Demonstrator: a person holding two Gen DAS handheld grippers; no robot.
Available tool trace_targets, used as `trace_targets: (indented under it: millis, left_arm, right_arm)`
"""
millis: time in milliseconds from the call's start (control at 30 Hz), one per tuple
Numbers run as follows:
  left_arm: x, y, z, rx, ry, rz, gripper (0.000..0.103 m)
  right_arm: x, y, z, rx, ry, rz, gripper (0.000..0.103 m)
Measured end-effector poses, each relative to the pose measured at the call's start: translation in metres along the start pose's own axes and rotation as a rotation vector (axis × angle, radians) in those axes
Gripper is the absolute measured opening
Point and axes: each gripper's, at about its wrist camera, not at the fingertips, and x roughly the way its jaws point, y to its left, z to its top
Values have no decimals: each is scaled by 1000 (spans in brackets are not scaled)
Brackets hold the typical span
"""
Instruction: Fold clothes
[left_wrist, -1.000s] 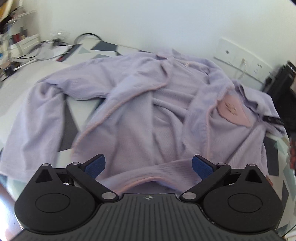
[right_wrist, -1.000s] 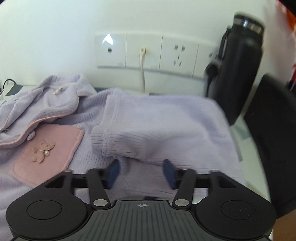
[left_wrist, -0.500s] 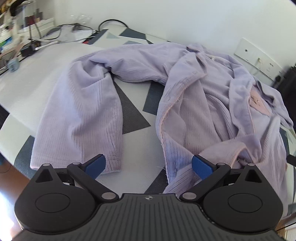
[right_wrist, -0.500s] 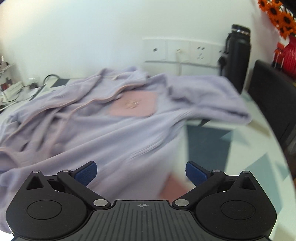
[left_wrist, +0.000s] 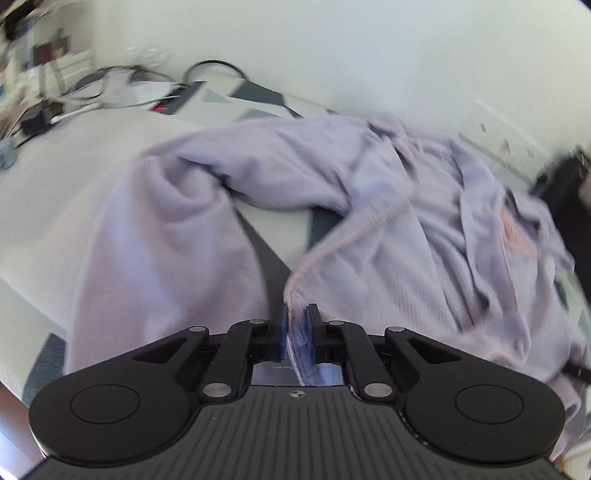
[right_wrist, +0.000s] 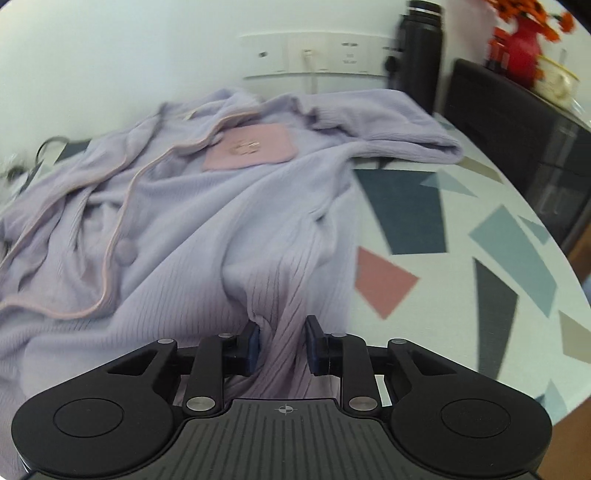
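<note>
A lilac ribbed cardigan (left_wrist: 406, 258) with pink trim lies rumpled on the patterned tablecloth (right_wrist: 461, 240). In the left wrist view my left gripper (left_wrist: 297, 314) has its jaws closing, pads pressed on the trimmed front corner of the hem. One sleeve (left_wrist: 155, 240) trails down at the left. In the right wrist view the cardigan (right_wrist: 184, 221) shows its pink pocket (right_wrist: 251, 147) and the other sleeve (right_wrist: 388, 125) lying near the wall. My right gripper (right_wrist: 282, 328) is closing too, with a bunch of ribbed hem squeezed between its pads.
Cables and small clutter (left_wrist: 110, 88) sit at the table's far left. Against the wall are sockets (right_wrist: 314, 55) and a black flask (right_wrist: 421, 51). A dark chair (right_wrist: 517, 129) and a red vase of orange flowers (right_wrist: 524, 40) stand at the right, beyond the round table edge.
Both grippers stood wide open half a second ago and have now closed on the cardigan's hem. Each has moved in toward its corner of the garment.
</note>
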Motion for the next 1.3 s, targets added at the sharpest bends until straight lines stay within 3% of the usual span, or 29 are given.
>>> trace_targets:
  millis: [300, 367, 433, 467, 500, 567, 633, 700, 767, 867, 1000, 1133, 1300]
  left_arm:
    - [-59, 59, 63, -67, -232, 183, 10]
    - [-61, 63, 69, -73, -245, 193, 10]
    - [-51, 60, 66, -70, -207, 215, 12]
    - [-46, 58, 65, -68, -188, 226, 13]
    - [-41, 56, 64, -64, -166, 233, 16]
    - [-32, 45, 48, -28, -86, 165, 29]
    - [-32, 33, 31, 4, -54, 111, 51]
    - [-39, 24, 18, 13, -29, 75, 52]
    - [-52, 18, 2, -40, 10, 3, 52]
    - [-66, 9, -21, -127, 80, -122, 52]
    - [-53, -8, -53, -270, 247, -303, 52]
    - [-32, -22, -71, -372, 341, -318, 48]
    - [-20, -31, -76, -389, 307, -255, 49]
  right_arm:
    - [-16, -51, 12, 100, -56, -125, 20]
    - [-16, -55, 8, 121, -33, -119, 21]
    - [-13, -55, 2, 129, -4, -108, 26]
    - [-12, -52, -2, 121, 8, -104, 36]
    - [-12, -50, -5, 112, 16, -100, 39]
    - [-16, -45, -11, 84, 7, -94, 48]
    - [-23, -41, -16, 58, -8, -91, 56]
    - [-28, -39, -20, 37, -19, -89, 59]
    - [-31, -37, -22, 20, -24, -97, 61]
    - [-31, -40, -25, 39, -33, -96, 72]
    - [-29, -39, -30, 73, -70, -122, 87]
    - [-28, -37, -29, 93, -92, -111, 99]
    - [-25, -25, -23, 7, -73, -115, 102]
